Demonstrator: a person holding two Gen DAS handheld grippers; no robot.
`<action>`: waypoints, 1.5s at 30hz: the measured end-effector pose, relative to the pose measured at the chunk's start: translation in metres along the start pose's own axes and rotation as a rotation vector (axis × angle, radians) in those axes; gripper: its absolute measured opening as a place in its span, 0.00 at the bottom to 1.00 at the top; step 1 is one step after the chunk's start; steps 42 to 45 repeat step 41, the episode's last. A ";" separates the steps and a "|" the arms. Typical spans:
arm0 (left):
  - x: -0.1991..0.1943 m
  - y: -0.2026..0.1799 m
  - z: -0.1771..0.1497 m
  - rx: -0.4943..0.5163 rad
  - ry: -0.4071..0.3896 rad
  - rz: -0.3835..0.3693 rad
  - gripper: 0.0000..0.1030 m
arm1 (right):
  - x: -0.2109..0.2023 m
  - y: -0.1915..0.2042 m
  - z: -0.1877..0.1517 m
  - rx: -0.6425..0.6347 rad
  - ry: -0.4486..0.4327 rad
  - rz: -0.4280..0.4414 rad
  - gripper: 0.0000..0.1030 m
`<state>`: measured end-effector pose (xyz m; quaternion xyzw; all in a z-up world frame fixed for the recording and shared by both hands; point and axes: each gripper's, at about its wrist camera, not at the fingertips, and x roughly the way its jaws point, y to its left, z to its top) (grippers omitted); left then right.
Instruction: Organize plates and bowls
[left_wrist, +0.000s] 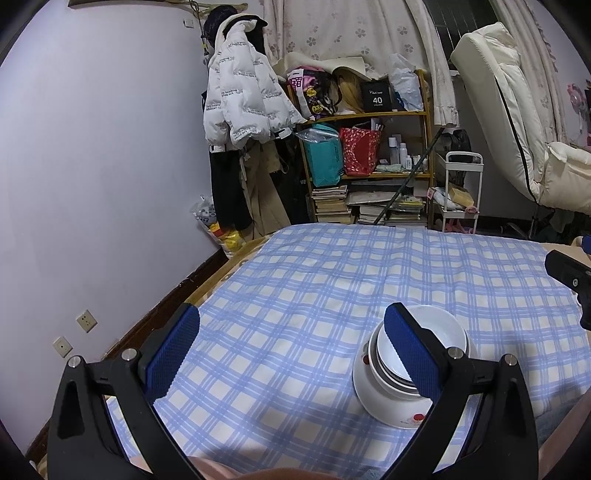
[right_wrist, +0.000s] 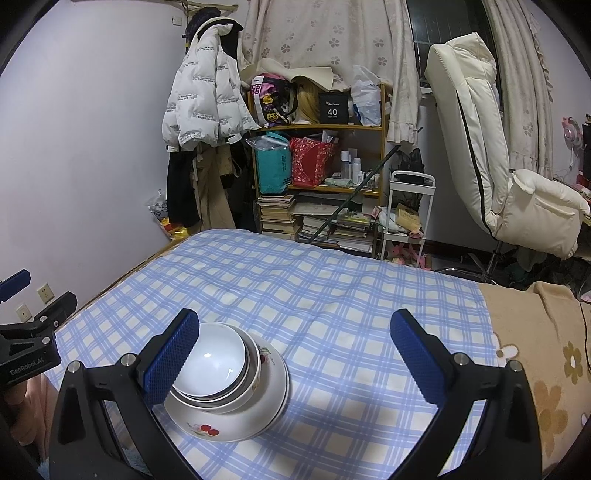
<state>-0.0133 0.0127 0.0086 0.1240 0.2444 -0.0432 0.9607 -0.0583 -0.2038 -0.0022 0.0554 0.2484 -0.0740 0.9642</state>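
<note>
**White crockery stacked, both tools empty**

White bowls (right_wrist: 218, 365) sit nested on plates (right_wrist: 236, 406) on the checked cloth (right_wrist: 332, 295), at about seven o'clock in the right wrist view and five o'clock in the left. Both the left gripper (left_wrist: 291, 343) and right gripper (right_wrist: 295, 347) hang above the cloth with jaws wide apart, holding nothing. The stacking looks nearly finished. Any further nudge should come slowly, from the plate rim, so the nest does not tip.
</note>
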 end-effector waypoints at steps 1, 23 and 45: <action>0.000 0.000 0.000 0.002 0.000 -0.002 0.96 | 0.000 0.000 0.000 0.000 -0.001 -0.001 1.00; 0.000 -0.001 -0.001 0.004 0.003 -0.004 0.96 | 0.000 -0.004 0.000 0.000 0.000 -0.003 1.00; -0.001 0.000 -0.001 0.026 0.001 -0.031 0.96 | -0.001 -0.006 0.002 -0.001 0.001 0.000 1.00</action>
